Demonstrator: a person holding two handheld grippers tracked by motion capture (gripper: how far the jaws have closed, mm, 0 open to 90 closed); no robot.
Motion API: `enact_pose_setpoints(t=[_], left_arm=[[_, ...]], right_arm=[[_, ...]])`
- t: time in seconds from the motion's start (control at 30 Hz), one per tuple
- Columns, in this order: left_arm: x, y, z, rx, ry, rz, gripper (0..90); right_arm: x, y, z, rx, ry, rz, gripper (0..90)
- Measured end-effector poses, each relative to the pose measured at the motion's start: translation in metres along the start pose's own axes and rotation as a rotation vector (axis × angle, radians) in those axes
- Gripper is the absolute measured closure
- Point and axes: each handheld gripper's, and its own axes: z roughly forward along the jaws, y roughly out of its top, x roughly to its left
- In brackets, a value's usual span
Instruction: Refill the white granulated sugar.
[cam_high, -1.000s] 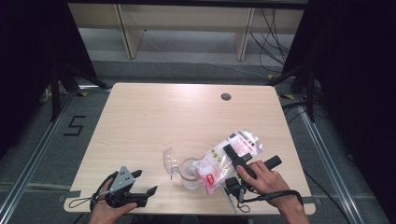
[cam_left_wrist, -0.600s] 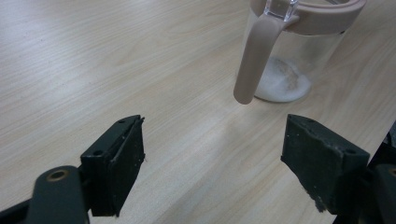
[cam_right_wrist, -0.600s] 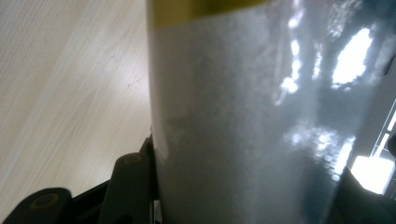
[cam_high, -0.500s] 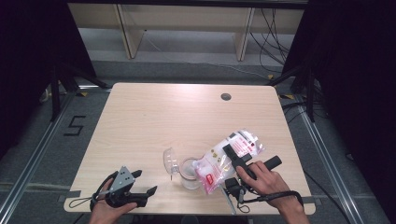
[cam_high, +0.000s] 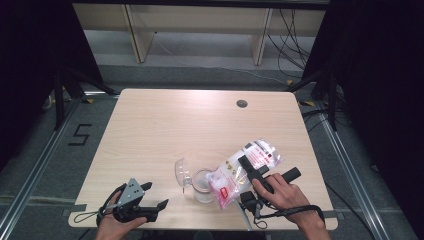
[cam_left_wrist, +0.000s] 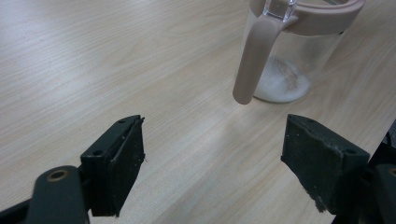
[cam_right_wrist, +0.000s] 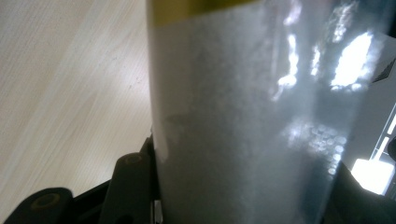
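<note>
Right gripper (cam_high: 248, 172) was clamped on the clear plastic bag (cam_high: 243, 170) of white powder, tipped with its lower end over the jar (cam_high: 202, 185) near the table's (cam_high: 165, 125) near edge, right of centre; jar had a pinkish rim, lid flipped open to its left, some white powder at the bottom; left gripper (cam_high: 154, 196) sat near-left, jaws wide apart, holding nothing, pointed at the jar.

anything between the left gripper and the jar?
Nothing visible. The left gripper is open, its jaws face the jar across bare table. The right gripper holds the bag tilted over the jar's far side.
</note>
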Motion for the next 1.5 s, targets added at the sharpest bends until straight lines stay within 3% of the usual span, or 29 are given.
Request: enact_pose_setpoints(t=[0.03,0.07,0.23,0.27,0.37,0.4,0.43,0.63,0.67,0.8,0.87,0.9,1.13,1.27,1.33,1.5], left_arm=[[0.0015,0.0001,-0.0005,0.015,0.008,0.016,20.4],[-0.0006,-0.0002,0.0006,-0.007,-0.002,-0.013,20.4],[0.0007,0.0005,-0.0012,-0.001,0.003,0.016,20.4],[-0.0006,-0.0001,-0.0006,-0.001,0.0,-0.008,20.4],[-0.0003,-0.0001,0.0,-0.002,-0.001,-0.002,20.4],[0.0014,0.0,-0.0006,0.015,0.009,0.017,20.4],[-0.0003,-0.0005,0.0008,-0.007,0.002,-0.008,20.4],[0.0011,0.0001,-0.0005,0.016,0.008,0.015,20.4],[-0.0005,0.0,0.0001,-0.002,-0.002,-0.002,20.4],[0.0002,-0.0002,0.0005,-0.001,0.003,-0.003,20.4],[0.0012,0.0002,0.0002,0.007,0.003,0.018,20.4],[-0.0003,-0.0003,0.0005,0.005,0.004,-0.006,20.4],[-0.0008,0.0007,-0.0014,-0.001,0.004,-0.005,20.4],[0.0011,0.0017,-0.0019,-0.001,0.002,0.027,20.4],[0.0005,0.0012,-0.0011,0.005,0.0,0.026,20.4],[0.0005,0.0014,-0.0012,0.005,0.001,0.027,20.4]], right_arm=[[0.0002,0.0001,-0.0001,0.0,0.001,0.002,54.7],[0.0006,0.0003,-0.0002,-0.002,0.002,0.002,54.6],[0.0033,0.0021,0.0006,0.008,0.015,0.007,54.8],[0.0036,0.0022,0.0008,0.003,0.011,0.005,54.8],[0.0033,0.0023,0.0006,0.002,0.011,-0.002,55.0],[0.0031,0.0022,0.0005,0.002,0.011,-0.001,55.0],[0.0028,0.0019,0.0006,0.003,0.008,0.0,55.0],[0.0038,0.0013,0.0006,0.01,0.021,0.003,55.4],[0.004,0.0013,0.0006,0.011,0.02,0.003,55.5],[0.0034,0.0012,0.0006,0.006,0.019,-0.004,55.8],[0.0038,0.0011,0.0001,0.005,0.019,-0.004,56.0],[0.0042,0.0009,0.0,0.003,0.019,-0.001,56.2],[0.0051,0.0004,0.0008,0.002,0.022,-0.005,57.2],[0.0052,0.0009,-0.0004,0.002,0.024,0.005,57.6],[0.0038,0.0004,-0.0005,-0.001,0.02,-0.017,57.8],[0.0061,-0.0007,-0.0017,0.008,0.019,0.004,58.4]])
